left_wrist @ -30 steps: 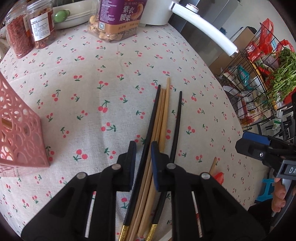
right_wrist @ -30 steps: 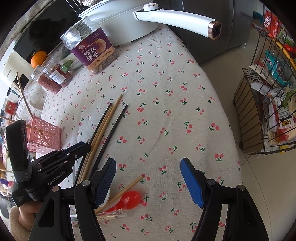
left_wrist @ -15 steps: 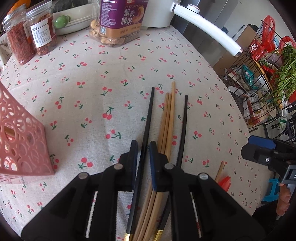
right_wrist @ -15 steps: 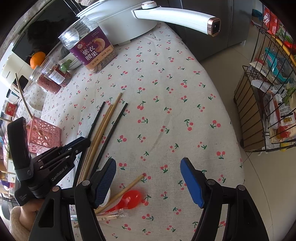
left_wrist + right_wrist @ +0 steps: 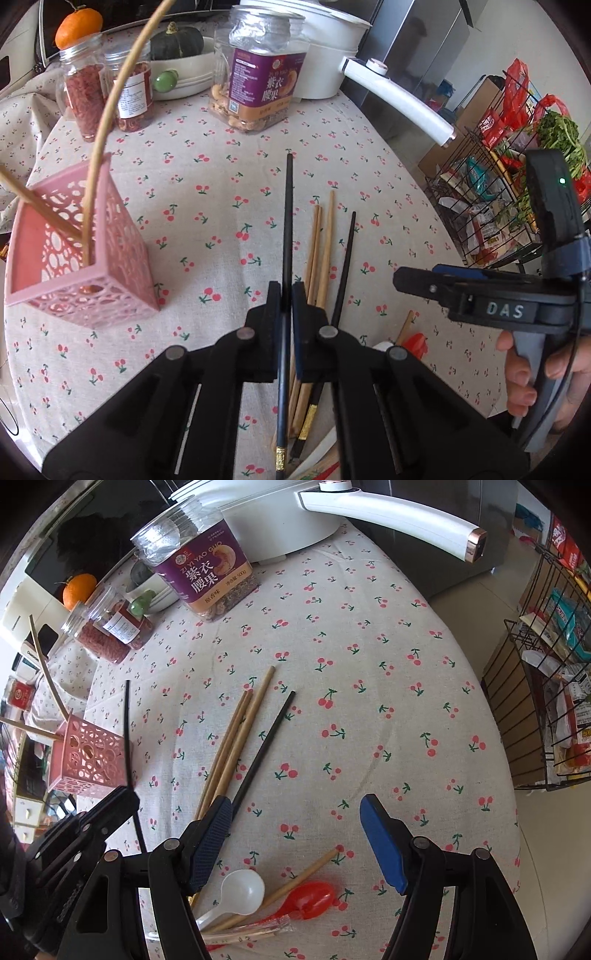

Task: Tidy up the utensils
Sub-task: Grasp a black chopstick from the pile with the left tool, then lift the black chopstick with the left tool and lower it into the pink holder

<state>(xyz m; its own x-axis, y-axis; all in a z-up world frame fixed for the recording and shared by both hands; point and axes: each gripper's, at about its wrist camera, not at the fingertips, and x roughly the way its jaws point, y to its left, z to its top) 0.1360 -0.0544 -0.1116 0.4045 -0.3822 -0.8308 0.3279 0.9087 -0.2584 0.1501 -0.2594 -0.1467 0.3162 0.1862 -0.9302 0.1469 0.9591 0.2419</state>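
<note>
My left gripper [image 5: 284,299] is shut on a black chopstick [image 5: 286,236] and holds it lifted above the cherry-print table; it also shows in the right wrist view [image 5: 127,731]. Several wooden chopsticks [image 5: 319,251] and another black chopstick [image 5: 345,258] lie on the cloth below. A pink lattice holder [image 5: 85,258] with wooden sticks in it stands to the left. My right gripper [image 5: 295,834] is open and empty above a white spoon [image 5: 240,890], a red spoon [image 5: 310,897] and a wooden chopstick [image 5: 295,880].
A purple-labelled nut jar [image 5: 258,74], two red-filled jars [image 5: 85,96], a white bowl [image 5: 184,74] and a white pot with a long handle [image 5: 388,513] stand at the table's far side. A wire rack [image 5: 546,701] of groceries stands off the right edge.
My left gripper has closed on one black chopstick and lifted it off the pile, tilting up and moving back. The right gripper has stayed open and nearly still.
</note>
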